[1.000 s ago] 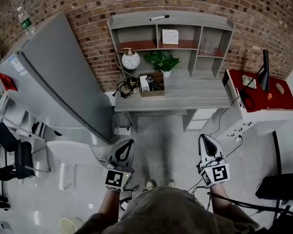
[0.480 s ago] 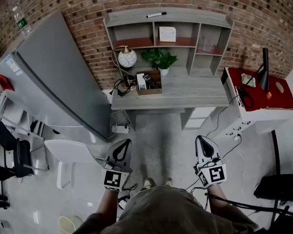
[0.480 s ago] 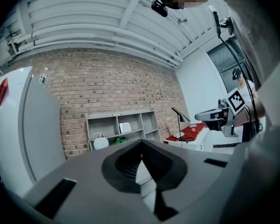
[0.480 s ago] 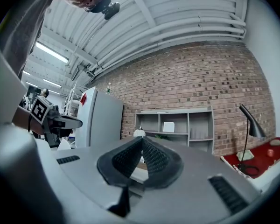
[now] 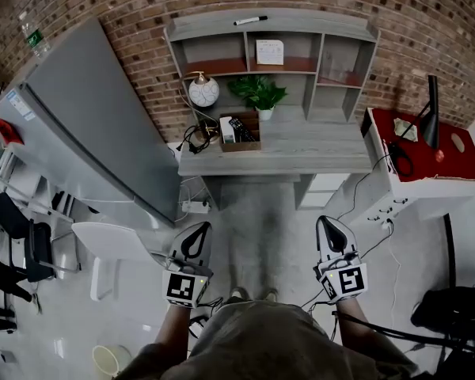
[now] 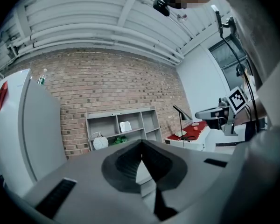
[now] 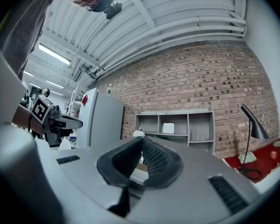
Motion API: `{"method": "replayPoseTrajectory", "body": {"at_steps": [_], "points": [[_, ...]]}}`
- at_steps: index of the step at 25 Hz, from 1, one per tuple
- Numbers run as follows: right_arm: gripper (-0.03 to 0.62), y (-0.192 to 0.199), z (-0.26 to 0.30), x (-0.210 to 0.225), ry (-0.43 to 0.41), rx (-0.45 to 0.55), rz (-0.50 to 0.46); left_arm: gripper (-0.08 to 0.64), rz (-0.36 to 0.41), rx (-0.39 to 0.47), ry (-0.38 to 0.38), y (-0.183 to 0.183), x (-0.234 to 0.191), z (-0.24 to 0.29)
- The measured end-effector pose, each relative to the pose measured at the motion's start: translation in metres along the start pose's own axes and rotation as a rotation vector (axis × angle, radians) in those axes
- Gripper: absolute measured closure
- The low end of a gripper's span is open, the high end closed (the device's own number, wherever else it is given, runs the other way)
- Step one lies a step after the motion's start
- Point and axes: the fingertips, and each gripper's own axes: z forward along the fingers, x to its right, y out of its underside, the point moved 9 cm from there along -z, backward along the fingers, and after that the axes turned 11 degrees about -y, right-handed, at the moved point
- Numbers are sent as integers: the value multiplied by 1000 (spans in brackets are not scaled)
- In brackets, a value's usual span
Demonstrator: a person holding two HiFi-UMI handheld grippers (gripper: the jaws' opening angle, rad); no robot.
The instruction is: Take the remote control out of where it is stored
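The black remote control [image 5: 239,127] stands in a small wooden box [image 5: 241,144] on the left part of the grey desk [image 5: 301,153], next to a white item. Both grippers hang low over the floor, far short of the desk. My left gripper [image 5: 199,229] is shut with nothing in it; its dark pads meet at the tip [image 6: 141,143]. My right gripper [image 5: 329,223] is shut and empty too, its ribbed pads pressed together [image 7: 141,140]. In both gripper views the desk's shelf unit shows small and far off.
A grey fridge [image 5: 87,133] stands left of the desk, a white chair [image 5: 111,248] near my left gripper. On the desk are a round white clock [image 5: 203,93] and a plant [image 5: 258,93]. A red-topped cabinet [image 5: 451,161] with a black lamp stands right. Cables lie on the floor.
The head view has shifted a little, so the desk sits slightly higher and further left in the picture. Both grippers stay shut and low before the body.
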Motion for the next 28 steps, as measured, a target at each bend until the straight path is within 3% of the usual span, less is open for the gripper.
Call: {"method": "replayPoseTrajectory", "body": {"at_steps": [9,12,14,28], "points": [[578,13,-4,17,-37,-20,16,549,15,-17,-20,-4,22,-1],[578,15,1,22,-43,-21,9,549,39,30,-31,-17,23,4],[578,18,8,26,-40,-18,11,549,34,57,-37,-21,21,10],[578,30,70,52,-9,-41,-14,549,19,36,18,0,-19,93]]}}
